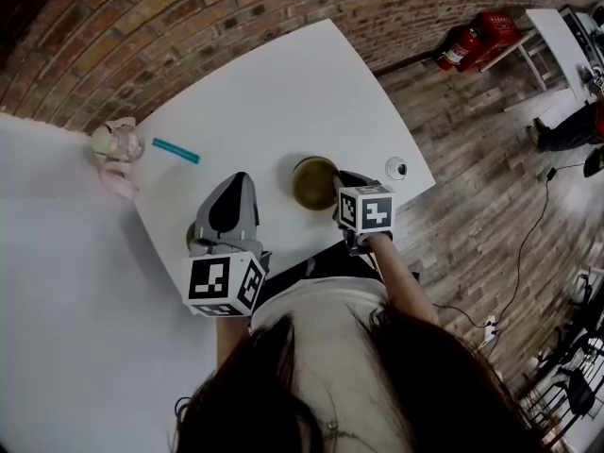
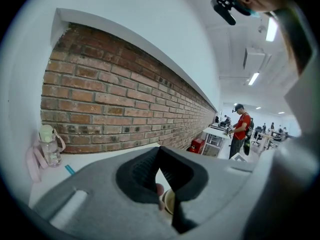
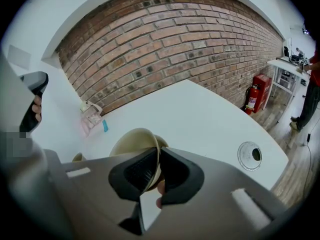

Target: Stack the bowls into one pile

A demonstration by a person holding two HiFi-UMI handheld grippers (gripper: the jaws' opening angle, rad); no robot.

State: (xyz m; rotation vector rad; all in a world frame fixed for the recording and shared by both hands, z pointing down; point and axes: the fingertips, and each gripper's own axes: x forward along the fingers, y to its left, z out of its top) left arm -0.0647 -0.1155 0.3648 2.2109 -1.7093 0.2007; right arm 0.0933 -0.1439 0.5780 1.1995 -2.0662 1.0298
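Observation:
My right gripper is shut on the near rim of a tan bowl, which tilts above the white table. From the head view, this bowl sits just left of the right gripper. A second, smaller bowl lies to the left, and in the head view this smaller bowl is mostly hidden under my left gripper. In its own view the left gripper has its jaw tips touching, is raised off the table and holds nothing. The tan bowl shows below its jaws.
A clear bottle with a pink strap and a teal stick lie at the table's far left. A round cable hole sits near the right edge. A brick wall borders the far side. A red fire extinguisher stands on the floor.

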